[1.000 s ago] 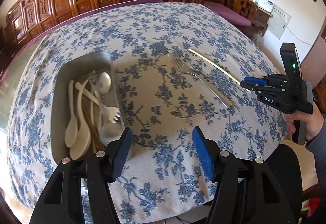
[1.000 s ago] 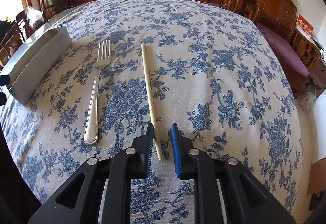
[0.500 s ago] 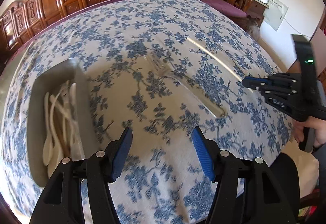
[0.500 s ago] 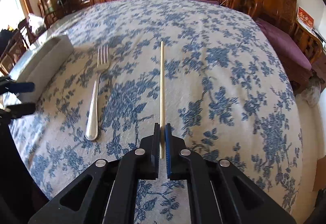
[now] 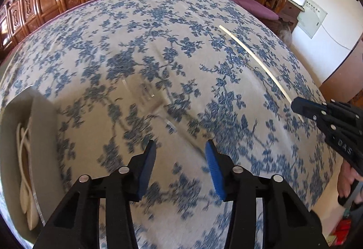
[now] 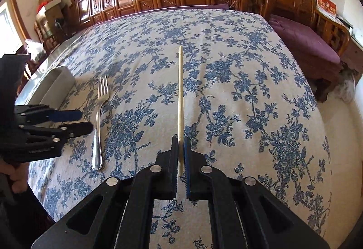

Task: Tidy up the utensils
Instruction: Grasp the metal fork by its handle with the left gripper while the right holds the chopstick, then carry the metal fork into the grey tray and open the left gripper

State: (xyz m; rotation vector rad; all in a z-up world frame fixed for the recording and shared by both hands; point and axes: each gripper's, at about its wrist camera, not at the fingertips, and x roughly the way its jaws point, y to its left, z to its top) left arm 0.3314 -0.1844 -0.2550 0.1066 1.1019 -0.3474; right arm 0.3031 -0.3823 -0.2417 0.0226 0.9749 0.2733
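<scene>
My right gripper [image 6: 180,142] is shut on the near end of a cream chopstick [image 6: 180,90], which points away over the flowered tablecloth; the chopstick [image 5: 254,56] and right gripper [image 5: 297,106] also show in the left wrist view. A steel fork [image 6: 98,117] lies flat on the cloth, tines away. My left gripper [image 6: 84,121] hovers at the fork's handle with its jaws closing; the pads are not pressing on it. In the left wrist view the fork [image 5: 158,110] is a blur running toward the gap of the left gripper [image 5: 180,151].
A grey metal tray [image 5: 43,126] with several white spoons [image 5: 22,158] sits at the left; the tray [image 6: 56,81] is beyond the fork. Carved wooden chairs ring the table's far side. A hand holds each gripper at the table's near edge.
The left gripper swung right from the tray toward the fork and its jaws narrowed. The right gripper shut on the chopstick and lifted it, turning it straight ahead.
</scene>
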